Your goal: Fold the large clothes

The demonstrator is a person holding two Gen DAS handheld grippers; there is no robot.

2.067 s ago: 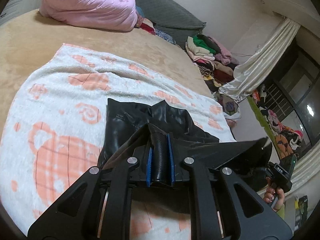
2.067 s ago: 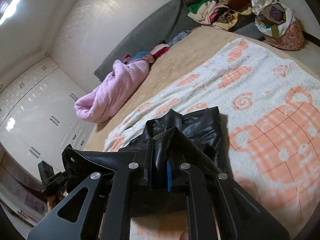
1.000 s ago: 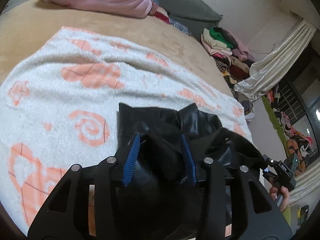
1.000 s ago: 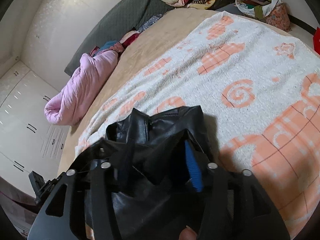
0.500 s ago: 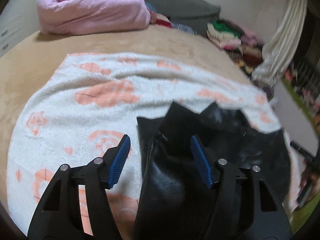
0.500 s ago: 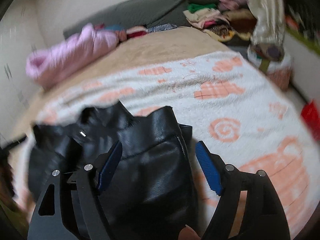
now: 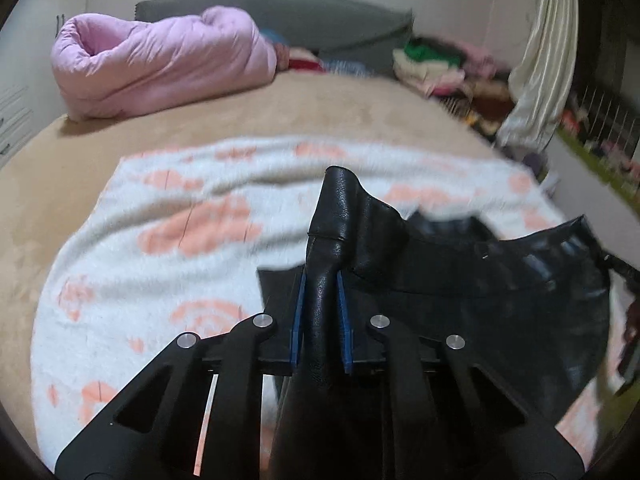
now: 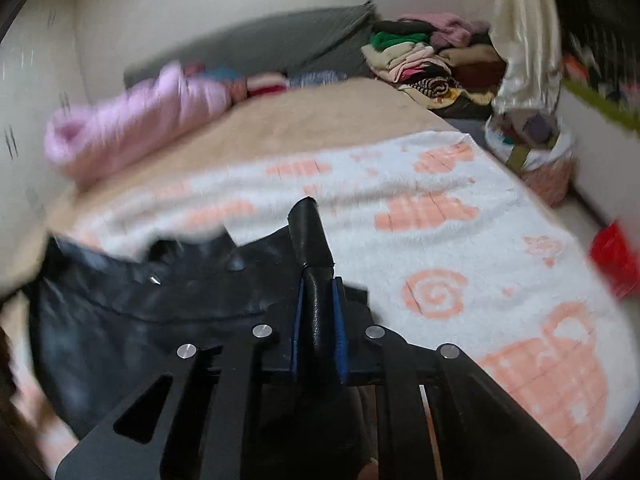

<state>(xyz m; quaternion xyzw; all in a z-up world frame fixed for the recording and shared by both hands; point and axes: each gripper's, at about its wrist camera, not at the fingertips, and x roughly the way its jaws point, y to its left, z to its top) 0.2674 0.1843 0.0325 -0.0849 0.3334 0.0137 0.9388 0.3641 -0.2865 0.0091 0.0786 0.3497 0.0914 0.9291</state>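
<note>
Both claws have just closed onto the same black leather garment [image 7: 460, 300], which lies spread on a white blanket with orange patterns [image 7: 168, 240] covering a bed with a tan sheet [image 7: 240, 120]. In the left wrist view, the left claw [image 7: 320, 316] pinches a bunched fold of the leather between its blue pads [image 7: 298, 316], the fold standing up past the tips, while the rest of the garment stretches off to the right. The right wrist view shows the mirror of this: the right claw [image 8: 318, 320] clamps a similar upright fold and the garment [image 8: 140, 312] runs away to the left. Only the left view gives a sharp look at the rolled pink quilt [image 7: 160, 60] by the grey headboard [image 7: 300, 16]. Only the right view shows the pile of folded clothes [image 8: 432, 60] clearly, along with a full bag [image 8: 536, 148] on the floor and a red object [image 8: 616, 256] at the right edge. A pale curtain [image 7: 540, 60] appears in both
</note>
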